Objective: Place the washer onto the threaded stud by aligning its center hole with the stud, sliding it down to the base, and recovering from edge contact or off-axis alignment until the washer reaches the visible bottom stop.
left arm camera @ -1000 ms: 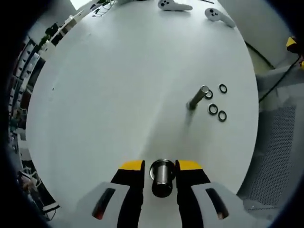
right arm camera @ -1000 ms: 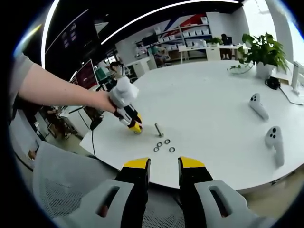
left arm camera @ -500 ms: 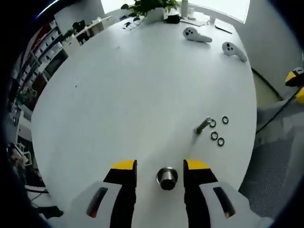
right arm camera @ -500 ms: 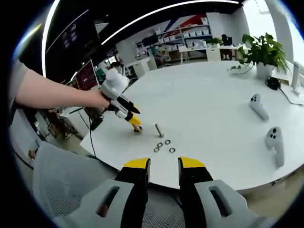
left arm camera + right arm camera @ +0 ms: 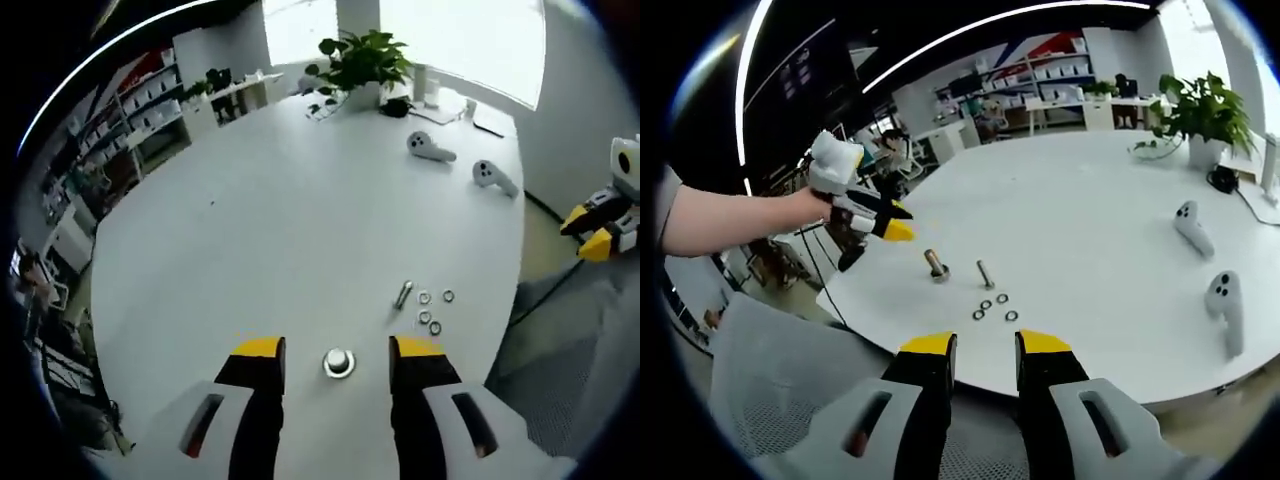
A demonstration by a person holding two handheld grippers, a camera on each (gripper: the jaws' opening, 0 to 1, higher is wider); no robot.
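A short thick metal stud (image 5: 338,362) stands upright on the white table (image 5: 250,230), just ahead of my left gripper (image 5: 339,347), whose jaws are open and hold nothing. A thinner metal pin (image 5: 403,293) stands to its right, with several small dark washers (image 5: 430,312) lying flat beside it. In the right gripper view the stud (image 5: 935,265), the pin (image 5: 985,273) and the washers (image 5: 994,307) sit near the table's front edge. My right gripper (image 5: 986,350) hangs off the table before them, open and empty. The left gripper (image 5: 865,215) hovers left of the stud in a hand.
Two white hand controllers (image 5: 430,148) (image 5: 495,178) lie farther across the table, and a potted plant (image 5: 360,65) stands at its back edge. A grey mesh chair back (image 5: 770,380) sits below the table's near edge. The right gripper (image 5: 600,225) shows off the table's right side.
My left gripper has opened, let go of the stud and pulled back and up; the stud now stands alone on the table. The right gripper has hardly moved.
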